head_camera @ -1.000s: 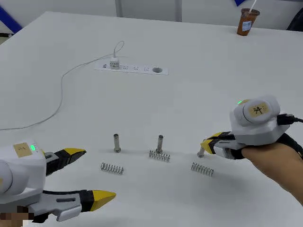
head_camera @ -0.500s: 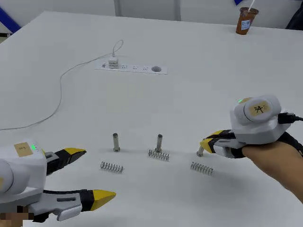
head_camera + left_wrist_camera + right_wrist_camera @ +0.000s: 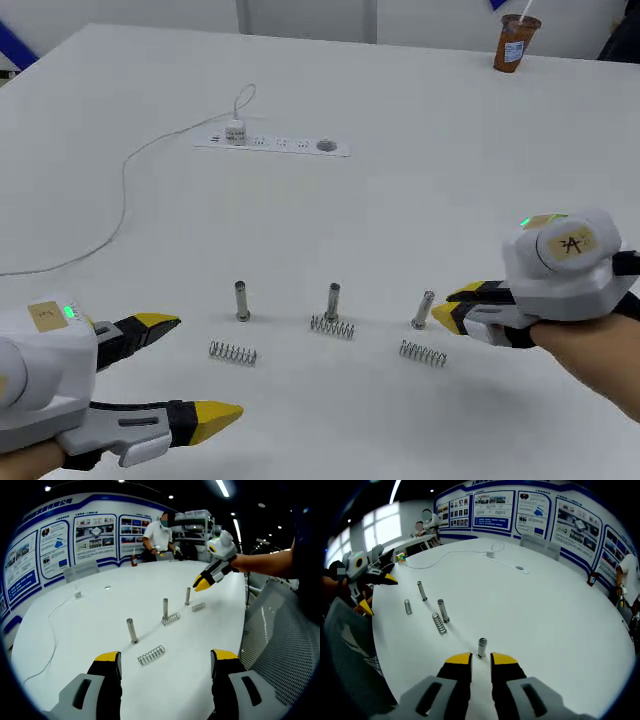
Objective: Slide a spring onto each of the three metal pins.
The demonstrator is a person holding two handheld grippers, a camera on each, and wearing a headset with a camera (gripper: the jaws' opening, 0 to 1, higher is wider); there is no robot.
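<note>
Three metal pins stand upright in a row: left pin (image 3: 241, 300), middle pin (image 3: 332, 301), right pin (image 3: 424, 309). A spring lies on the table by each: left spring (image 3: 233, 352), middle spring (image 3: 334, 327) touching its pin's foot, right spring (image 3: 423, 353). My right gripper (image 3: 455, 308) hovers just right of the right pin (image 3: 481, 647), with a narrow gap between its jaws and nothing in them. My left gripper (image 3: 190, 367) is wide open and holds nothing, near the table's front left, short of the left spring (image 3: 151, 655).
A white power strip (image 3: 272, 145) with a plug and a cable (image 3: 125, 190) trailing left lies further back. A brown drink cup (image 3: 511, 43) stands at the far right corner. People stand beyond the table in the gripper views.
My right gripper has drawn back to the right, off the right pin, which now stands free and fully visible. The left gripper and the springs have not moved.
</note>
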